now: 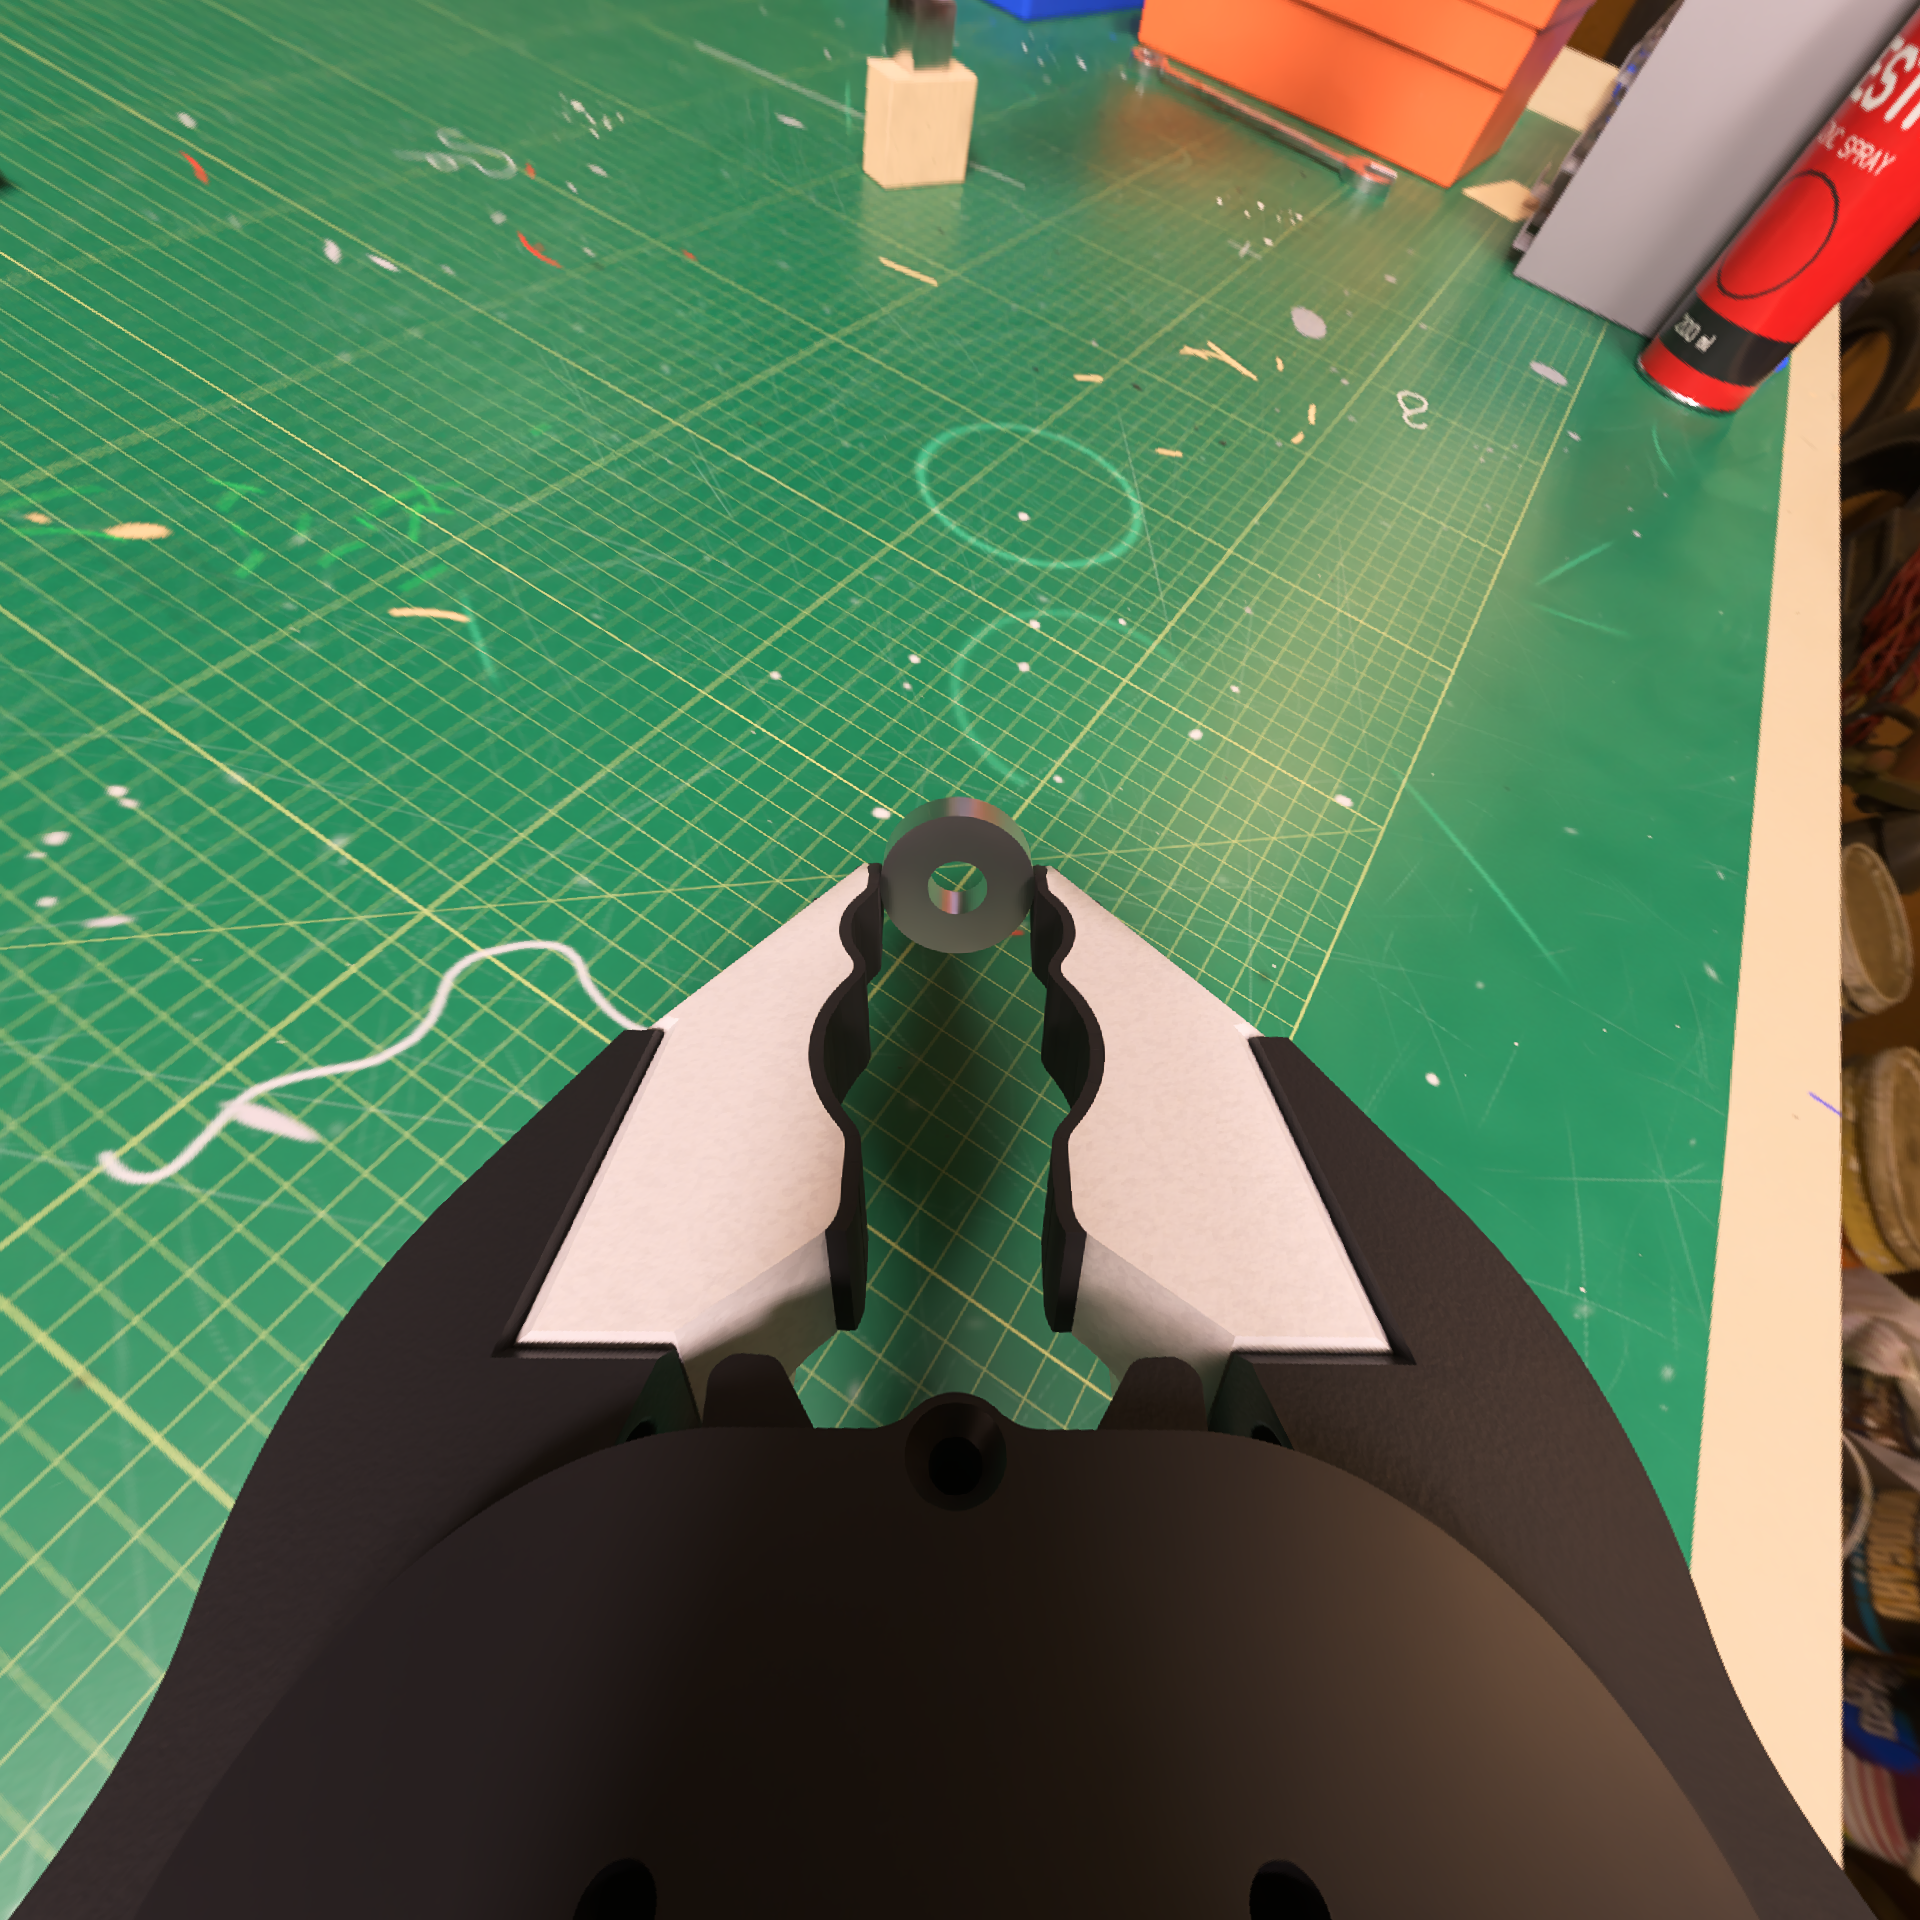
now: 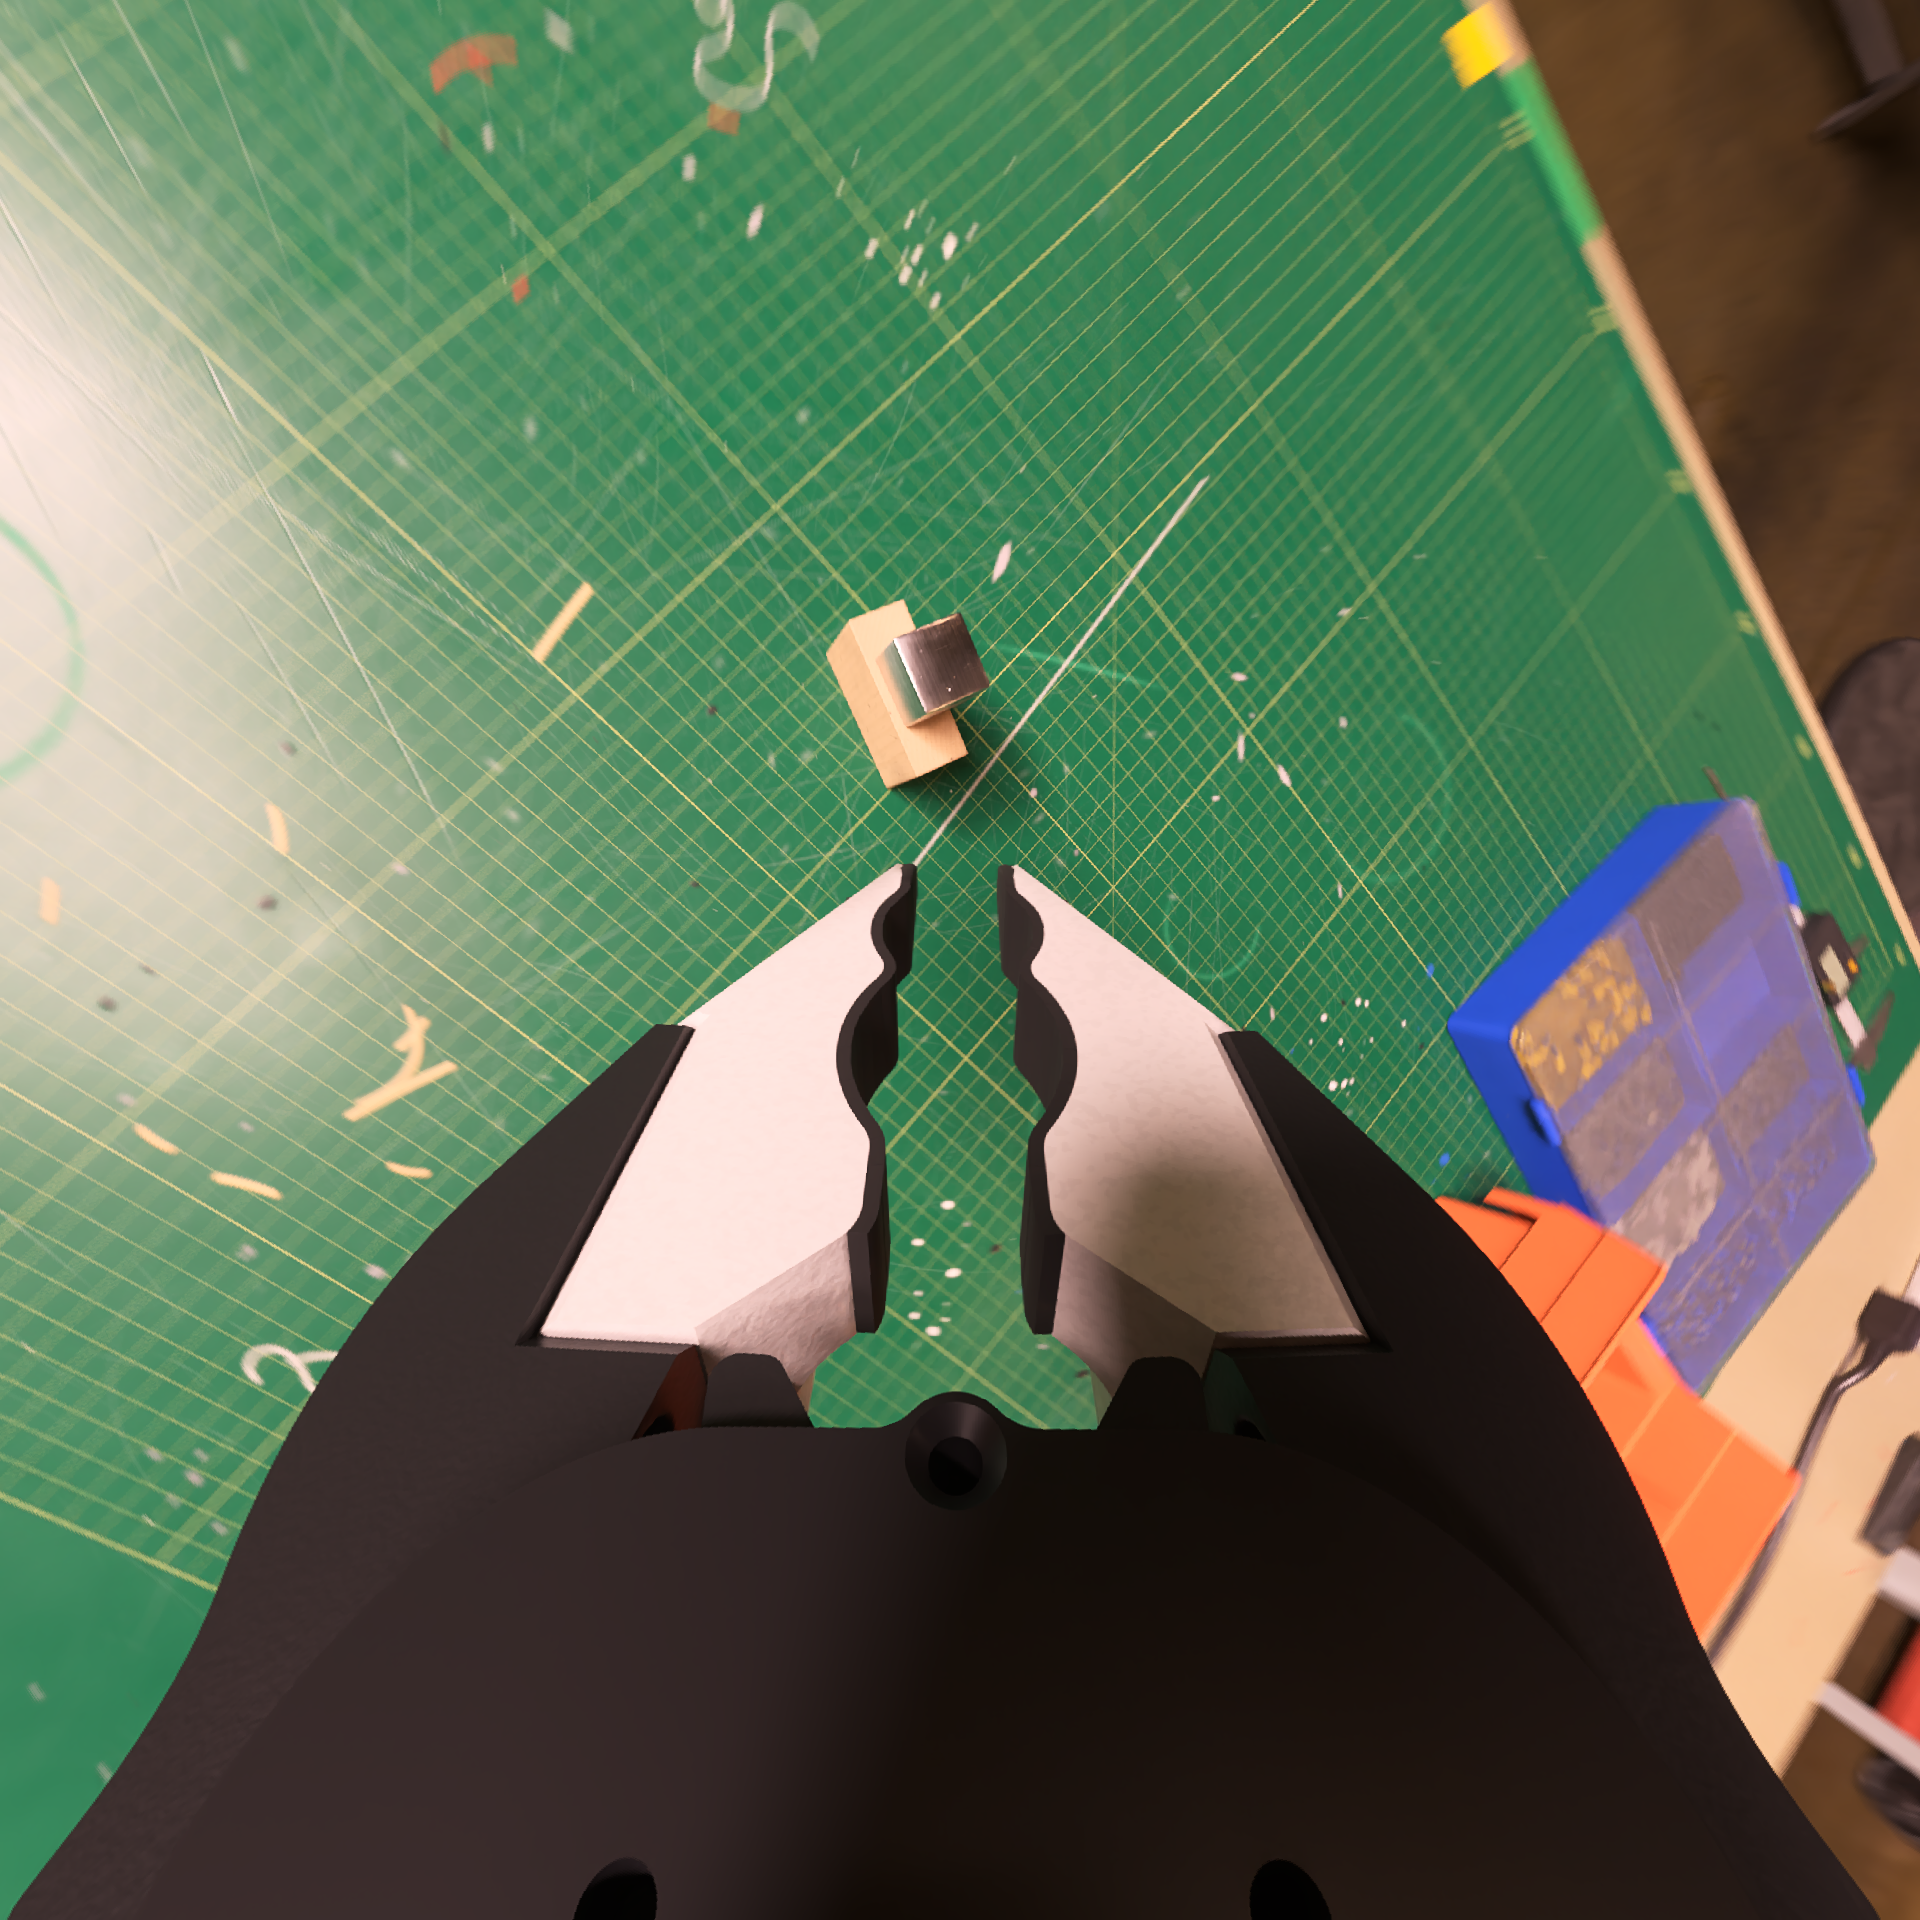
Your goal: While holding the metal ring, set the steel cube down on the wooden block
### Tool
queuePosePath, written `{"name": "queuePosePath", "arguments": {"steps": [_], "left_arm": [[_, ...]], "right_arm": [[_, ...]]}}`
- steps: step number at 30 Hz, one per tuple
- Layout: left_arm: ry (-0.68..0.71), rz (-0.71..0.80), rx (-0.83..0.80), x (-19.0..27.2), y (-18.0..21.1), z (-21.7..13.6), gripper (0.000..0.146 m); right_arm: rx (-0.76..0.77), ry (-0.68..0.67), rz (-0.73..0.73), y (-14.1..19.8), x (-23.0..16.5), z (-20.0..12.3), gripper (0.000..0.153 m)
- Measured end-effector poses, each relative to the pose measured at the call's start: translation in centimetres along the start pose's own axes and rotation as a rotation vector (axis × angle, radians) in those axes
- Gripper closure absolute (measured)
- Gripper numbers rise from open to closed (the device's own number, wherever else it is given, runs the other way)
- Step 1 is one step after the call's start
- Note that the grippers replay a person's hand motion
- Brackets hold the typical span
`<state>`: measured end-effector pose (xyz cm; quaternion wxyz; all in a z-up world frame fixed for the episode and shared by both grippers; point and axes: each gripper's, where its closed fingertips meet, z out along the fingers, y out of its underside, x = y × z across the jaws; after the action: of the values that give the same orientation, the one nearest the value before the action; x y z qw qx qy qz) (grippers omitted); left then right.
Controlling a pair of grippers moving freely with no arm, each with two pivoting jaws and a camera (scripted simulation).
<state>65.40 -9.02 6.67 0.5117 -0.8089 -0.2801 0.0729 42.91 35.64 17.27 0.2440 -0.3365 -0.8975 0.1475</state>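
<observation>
Steel cube (image 2: 932, 665): it sat on top of the wooden block (image 2: 896, 707), out on the open middle of the green cutting mat (image 2: 416, 520), well away from the mat's edges; it lay toward one end of the block's top rather than centred.
Right gripper (image 2: 956, 883): its jaws stood parted and empty, tips apart from the cube and block, pointing toward them from above.
Left gripper (image 1: 956, 883): clamped on the metal ring (image 1: 956, 883) at the very fingertips, the ring's hole facing the camera, held above the mat toward its right edge.
Risk, ring: only the tips pinched the ring's rim, so a jolt or slackened squeeze could probably let it roll out and drop.
Risk, cube: being off-centre, it might tip or slide off if the right gripper brushed it while pulling away.
Surroundings: the orange box (image 1: 1351, 83) and red spray can (image 1: 1787, 239) stood by the far right corner, clear of both.
</observation>
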Motion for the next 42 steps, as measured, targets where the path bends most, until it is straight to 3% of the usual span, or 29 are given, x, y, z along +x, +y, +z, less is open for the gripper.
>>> {"name": "queuePosePath", "arguments": {"steps": [4, 8, 10, 12, 16, 22, 28, 39, 42], "left_arm": [[-0.09, 0.013, 0.088, -1.9, -1.5, -2.1, 0.118], [-0.278, -0.02, 0.186, -6.2, -3.0, -5.5, 0.118], [-0.373, -0.044, 0.219, -8.4, -3.3, -7.2, 0.118], [-0.46, -0.049, 0.246, -10.3, -3.1, -8.5, 0.118], [-0.559, -0.121, 0.239, -13.2, -1.7, -9.8, 0.118], [-0.538, -0.24, 0.312, -14.7, -1.4, -11.3, 0.118], [-0.569, -0.209, 0.25, -15.1, -1.3, -10.5, 0.118], [-0.526, -0.157, 0.169, -13.3, -0.6, -9.0, 0.118], [-0.512, -0.16, 0.171, -12.9, -0.6, -8.8, 0.118]], "right_arm": [[0.333, 0.096, 0.22, 1.3, -3.9, -5.1, 0.127], [0.784, 0.052, 0.662, 5.2, -8.6, -7.6, 0.126], [0.855, 0.077, 0.849, 8.8, -10.0, -6.8, 0.127], [0.799, 0.119, 0.933, 11.7, -11.8, -5.7, 0.127], [0.738, 0.282, 0.792, 13.7, -14.5, -5.0, 0.115], [0.711, 0.228, 0.853, 14.0, -14.3, -4.3, 0.109], [0.67, 0.205, 0.859, 14.8, -14.3, -3.2, 0.105], [0.579, 0.304, 0.733, 14.5, -15.2, -3.0, 0.103], [0.593, 0.223, 0.698, 12.6, -16.9, -2.5, 0.102]]}}
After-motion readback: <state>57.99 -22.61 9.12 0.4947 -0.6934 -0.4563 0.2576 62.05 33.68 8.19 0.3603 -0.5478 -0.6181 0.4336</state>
